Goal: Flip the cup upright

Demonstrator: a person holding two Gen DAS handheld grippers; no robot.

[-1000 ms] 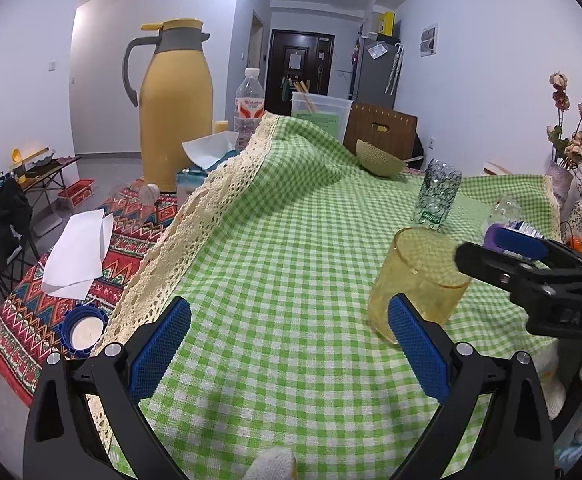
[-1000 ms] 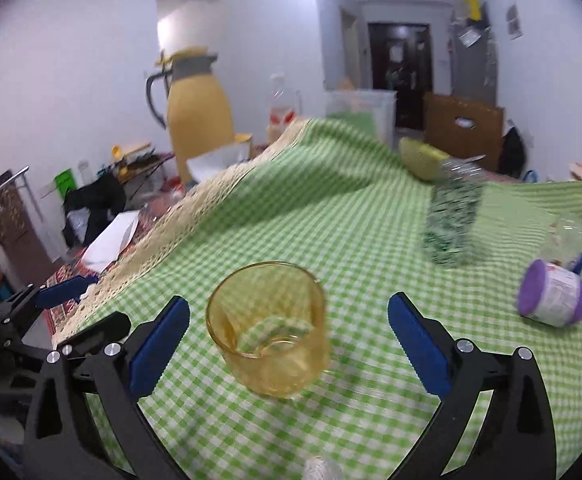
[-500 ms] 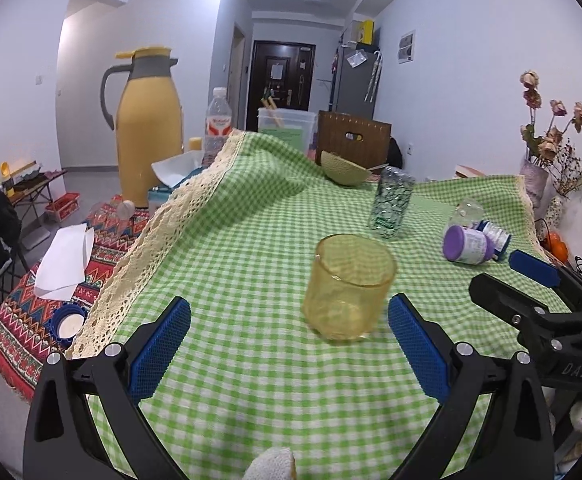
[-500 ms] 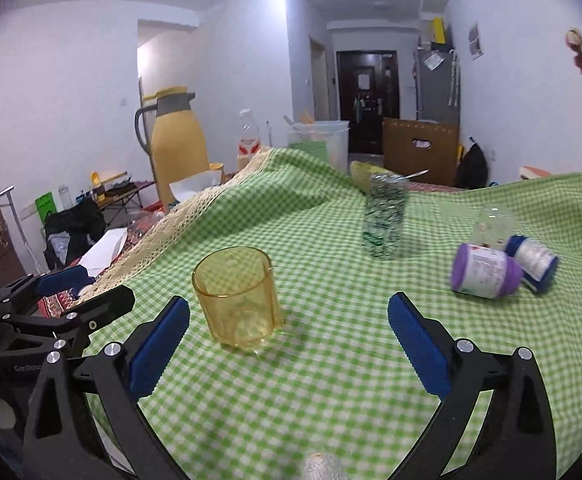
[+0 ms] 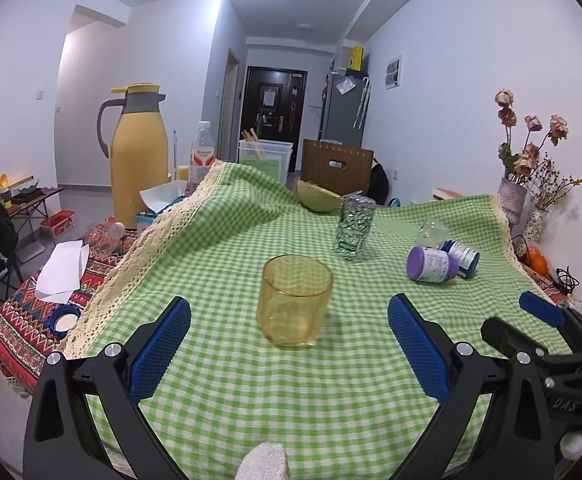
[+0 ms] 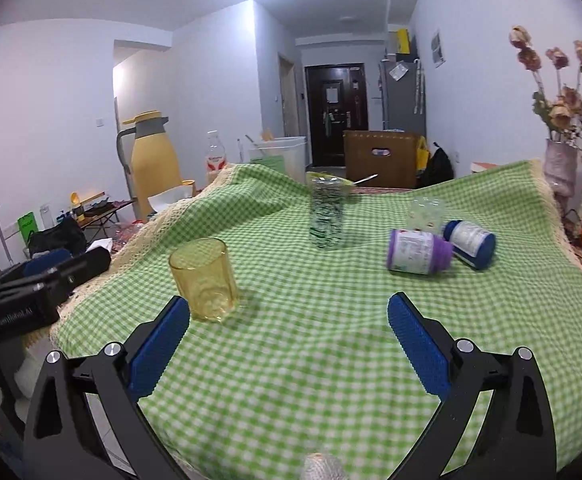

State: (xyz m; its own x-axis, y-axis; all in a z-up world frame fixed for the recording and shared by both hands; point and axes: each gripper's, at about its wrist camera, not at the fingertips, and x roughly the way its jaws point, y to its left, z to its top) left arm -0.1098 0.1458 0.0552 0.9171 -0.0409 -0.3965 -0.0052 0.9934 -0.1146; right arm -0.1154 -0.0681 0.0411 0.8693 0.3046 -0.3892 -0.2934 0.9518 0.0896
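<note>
The yellow glass cup (image 5: 294,300) stands mouth-up on the green checked tablecloth (image 5: 251,392), so the flip looks done, and I'd guess that is why nothing is touching it. The left tongs (image 5: 289,354) are spread wide and empty, with the cup just ahead of their gap and clear of both blue pads (image 5: 159,350). The right tongs (image 6: 289,354) are likewise spread and hold nothing; from that side the cup (image 6: 204,279) sits off to the left, near the lace-trimmed edge of the cloth. Both seem held low and level at the near end of the tabletop, as if simply leaving the cup alone.

Further along the cloth are a patterned green glass (image 5: 353,227), upright, a purple-capped jar (image 5: 431,264) and a blue-capped jar (image 6: 471,242) on their sides and touching, and a small clear cup (image 6: 426,213) behind them. The cloth is rumpled into a ridge toward the far end. Beyond its left edge a tall yellow thermos jug (image 5: 139,152) and a water bottle (image 5: 202,156) stand; dried flowers in a vase (image 6: 559,168) sit at the right, and a dark door (image 5: 273,114) closes the hallway.
</note>
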